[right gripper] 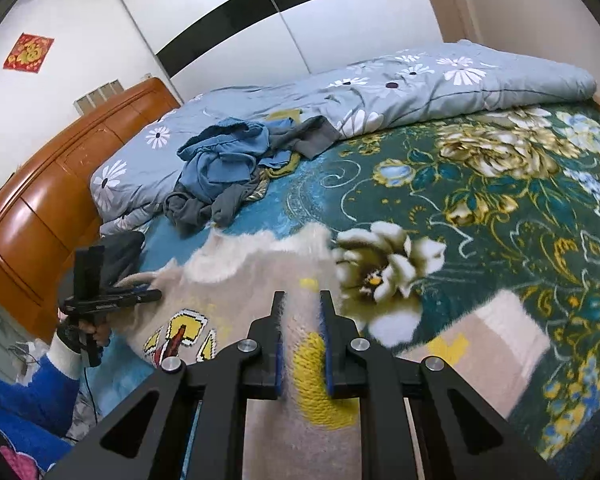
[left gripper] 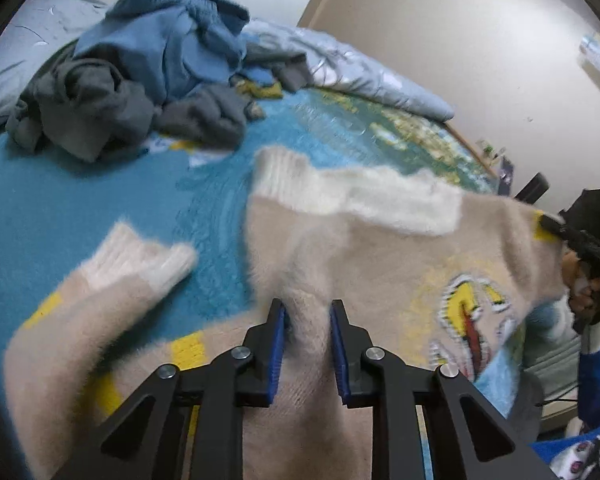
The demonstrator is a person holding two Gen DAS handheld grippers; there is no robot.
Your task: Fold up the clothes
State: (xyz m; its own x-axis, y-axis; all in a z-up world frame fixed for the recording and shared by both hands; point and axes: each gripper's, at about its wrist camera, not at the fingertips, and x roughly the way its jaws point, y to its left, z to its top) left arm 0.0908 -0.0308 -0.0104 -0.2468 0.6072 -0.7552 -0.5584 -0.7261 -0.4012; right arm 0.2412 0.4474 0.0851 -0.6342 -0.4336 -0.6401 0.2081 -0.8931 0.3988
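Note:
A fuzzy beige sweater (left gripper: 400,256) with white cuffs, yellow patches and a cartoon print is held up over the bed between both grippers. My left gripper (left gripper: 308,308) is shut on a bunched fold of the sweater. One sleeve (left gripper: 112,280) trails to the left on the blanket. My right gripper (right gripper: 302,300) is shut on the sweater's other side (right gripper: 260,280), near a yellow patch. The other sleeve (right gripper: 488,336) lies to the right. Each gripper shows in the other's view, the right gripper (left gripper: 556,226) and the left gripper (right gripper: 140,294).
A heap of blue and grey clothes (left gripper: 140,72) lies at the back of the bed, also in the right wrist view (right gripper: 228,168). A floral quilt (right gripper: 400,92) is rolled along the far side. The teal flowered blanket (right gripper: 500,200) covers the bed. A wooden headboard (right gripper: 52,200) stands left.

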